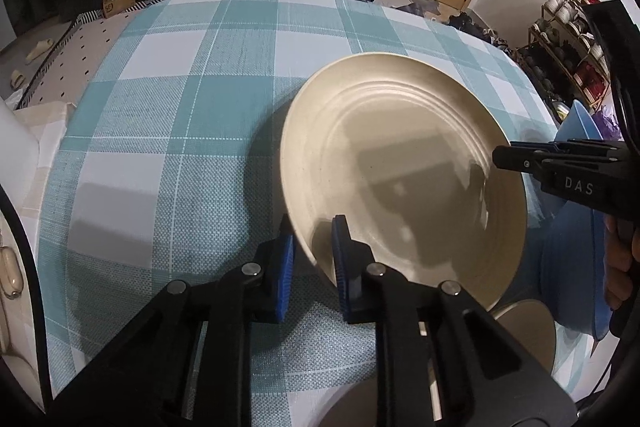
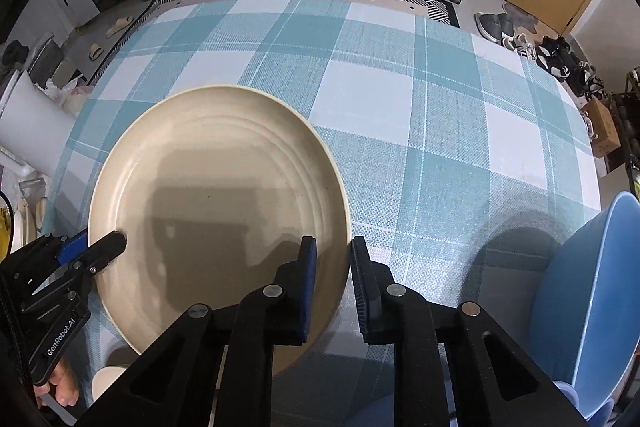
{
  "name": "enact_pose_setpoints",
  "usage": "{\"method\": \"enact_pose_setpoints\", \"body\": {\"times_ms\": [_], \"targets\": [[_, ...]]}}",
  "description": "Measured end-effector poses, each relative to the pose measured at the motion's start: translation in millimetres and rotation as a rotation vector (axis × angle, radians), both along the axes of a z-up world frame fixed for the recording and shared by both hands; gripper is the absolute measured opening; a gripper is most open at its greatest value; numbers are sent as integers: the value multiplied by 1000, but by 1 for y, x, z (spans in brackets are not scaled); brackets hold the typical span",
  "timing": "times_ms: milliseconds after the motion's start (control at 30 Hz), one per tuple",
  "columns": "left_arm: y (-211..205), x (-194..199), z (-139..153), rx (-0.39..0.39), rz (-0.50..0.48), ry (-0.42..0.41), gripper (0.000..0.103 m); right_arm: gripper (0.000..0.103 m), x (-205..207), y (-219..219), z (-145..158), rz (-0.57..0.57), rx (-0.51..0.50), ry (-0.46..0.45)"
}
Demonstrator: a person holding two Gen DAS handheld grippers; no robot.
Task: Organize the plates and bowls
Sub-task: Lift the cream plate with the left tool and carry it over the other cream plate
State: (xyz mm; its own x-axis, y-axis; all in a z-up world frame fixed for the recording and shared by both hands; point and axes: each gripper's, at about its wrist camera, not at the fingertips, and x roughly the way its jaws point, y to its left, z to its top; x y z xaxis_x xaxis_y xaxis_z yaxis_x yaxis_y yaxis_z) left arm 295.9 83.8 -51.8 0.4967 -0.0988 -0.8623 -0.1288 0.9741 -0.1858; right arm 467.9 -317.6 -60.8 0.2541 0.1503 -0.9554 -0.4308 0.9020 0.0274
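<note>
Left wrist: cream plate rim clamped between both tongs.

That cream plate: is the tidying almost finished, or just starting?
Nothing looks sorted yet. In hand: the cream plate, clamped on opposite rims by the left gripper and right gripper. Left: placing it, then the blue bowl at the table's edge.
</note>
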Motion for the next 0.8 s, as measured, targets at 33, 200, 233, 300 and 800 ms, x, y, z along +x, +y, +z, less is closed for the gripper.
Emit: {"method": "enact_pose_setpoints", "body": {"times_ms": [33,200,233,300,800], "targets": [[0,-1,2,0,2,-4,15,18,0,0,2,0,2,-3],[2,-6,12,1,10,-27,15,18,-4,0,14,4,15,-26],[3,-8,15,0,12,-33,15,18,-5,-1,17,4,18,-31],[4,-12,21,-2,15,-42,15,18,-7,-1,22,7,23,-39],[-1,-56,74,12,27,-128,15,18,-44,-8,74,20,66,-125]]}}
